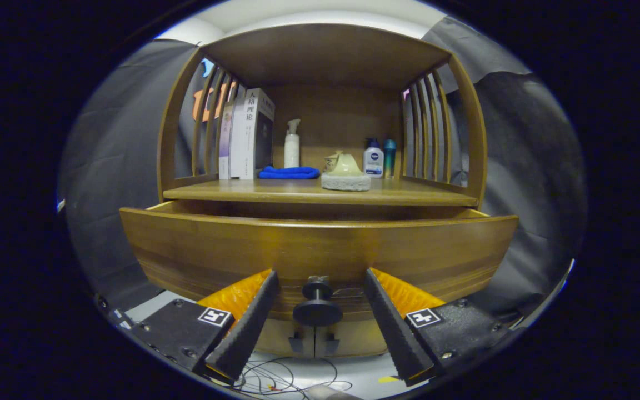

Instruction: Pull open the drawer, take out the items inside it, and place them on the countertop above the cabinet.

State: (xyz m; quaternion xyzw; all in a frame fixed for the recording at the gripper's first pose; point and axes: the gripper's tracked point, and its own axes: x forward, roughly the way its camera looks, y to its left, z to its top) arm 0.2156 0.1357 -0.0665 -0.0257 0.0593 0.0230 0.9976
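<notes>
drawer pulled out under countertop; hand-held gripper fingers spread around knob

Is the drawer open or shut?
Open: the drawer front stands out from under the countertop. The open gripper fingers flank its knob.

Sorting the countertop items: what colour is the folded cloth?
Blue; the cloth shows best in the gripper view, beyond the open claw.

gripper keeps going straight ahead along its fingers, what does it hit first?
Most likely the drawer knob, which sits between the open fingers of the gripper. Right behind it is the drawer front, already pulled partly out. How far the knob lies from the gripper body is unclear.
</notes>
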